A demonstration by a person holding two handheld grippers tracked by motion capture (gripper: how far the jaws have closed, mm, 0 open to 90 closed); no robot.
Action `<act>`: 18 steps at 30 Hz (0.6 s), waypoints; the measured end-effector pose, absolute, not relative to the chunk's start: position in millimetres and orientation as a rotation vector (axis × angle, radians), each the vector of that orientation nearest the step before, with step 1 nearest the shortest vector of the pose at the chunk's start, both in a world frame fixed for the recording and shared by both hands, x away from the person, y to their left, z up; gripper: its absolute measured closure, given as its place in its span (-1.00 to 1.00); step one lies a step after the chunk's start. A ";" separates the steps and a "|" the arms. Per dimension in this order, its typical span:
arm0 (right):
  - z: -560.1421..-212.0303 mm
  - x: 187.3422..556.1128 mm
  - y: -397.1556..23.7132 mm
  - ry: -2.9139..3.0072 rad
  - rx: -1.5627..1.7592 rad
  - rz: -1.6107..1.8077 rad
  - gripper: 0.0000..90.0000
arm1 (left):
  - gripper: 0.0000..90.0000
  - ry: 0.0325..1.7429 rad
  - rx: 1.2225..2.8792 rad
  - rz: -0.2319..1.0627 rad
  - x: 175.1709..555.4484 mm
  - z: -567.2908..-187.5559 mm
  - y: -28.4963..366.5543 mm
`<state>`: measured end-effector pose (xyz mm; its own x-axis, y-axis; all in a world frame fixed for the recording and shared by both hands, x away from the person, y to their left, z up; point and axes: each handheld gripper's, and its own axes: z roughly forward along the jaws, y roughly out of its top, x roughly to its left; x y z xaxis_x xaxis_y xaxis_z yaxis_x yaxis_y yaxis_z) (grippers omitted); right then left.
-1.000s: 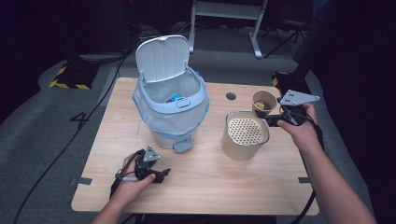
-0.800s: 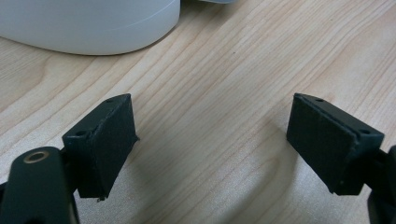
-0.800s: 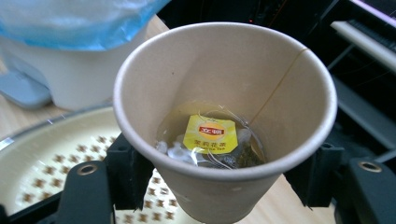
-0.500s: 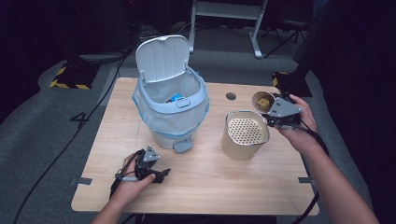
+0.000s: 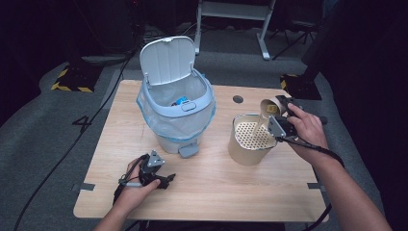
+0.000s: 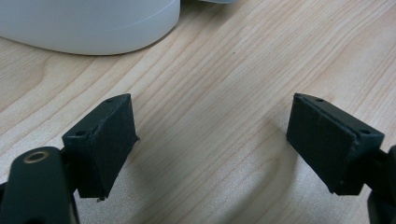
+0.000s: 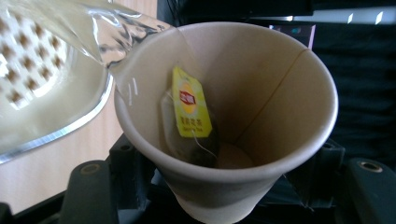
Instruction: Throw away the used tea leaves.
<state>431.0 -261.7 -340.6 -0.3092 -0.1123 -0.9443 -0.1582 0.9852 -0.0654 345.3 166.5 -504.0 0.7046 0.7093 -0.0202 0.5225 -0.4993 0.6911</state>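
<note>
Cup: the brown paper cup [image 7: 224, 116] is tilting over the beige perforated strainer tub [image 5: 251, 140], pouring pale liquid; a yellow-tagged tea bag [image 7: 189, 122] is clinging inside.
Right gripper [image 5: 279, 118]: its jaws are pressing closed on the cup's lower wall.
Left gripper [image 5: 150, 172]: it is resting on the wooden worktop [image 5: 216, 192], jaws wide open and holding nothing.
Handling: probably light, thin-walled and crushable; I would be gripping low, near the stiffer base, gently.
Nearby: the pale blue pedal bin [image 5: 175, 103] is standing open.

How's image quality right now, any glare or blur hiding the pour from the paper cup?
High view: surroundings dark, table evenly lit, the paper cup small and soft. Right gripper view: cup and tea bag sharp, glare on the pouring liquid and strainer rim. Left gripper view: sharp, soft shadows on the table.
</note>
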 end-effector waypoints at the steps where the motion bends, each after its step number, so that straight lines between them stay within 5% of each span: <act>1: -341.7 430.6 -261.1 1.869 -0.223 0.011 -0.26 | -0.64 0.934 2.218 0.349 345.3 -504.0 166.5; 18: -349.8 415.5 -248.1 1.470 -0.553 -0.430 -0.27 | -0.65 0.934 2.218 0.349 345.3 -504.1 166.5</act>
<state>415.5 -248.1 -349.8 0.0645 -0.5880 -0.8063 -0.0608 0.8042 -0.5913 345.3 166.5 -504.1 0.7043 0.7096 -0.0200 0.5227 -0.4994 0.6909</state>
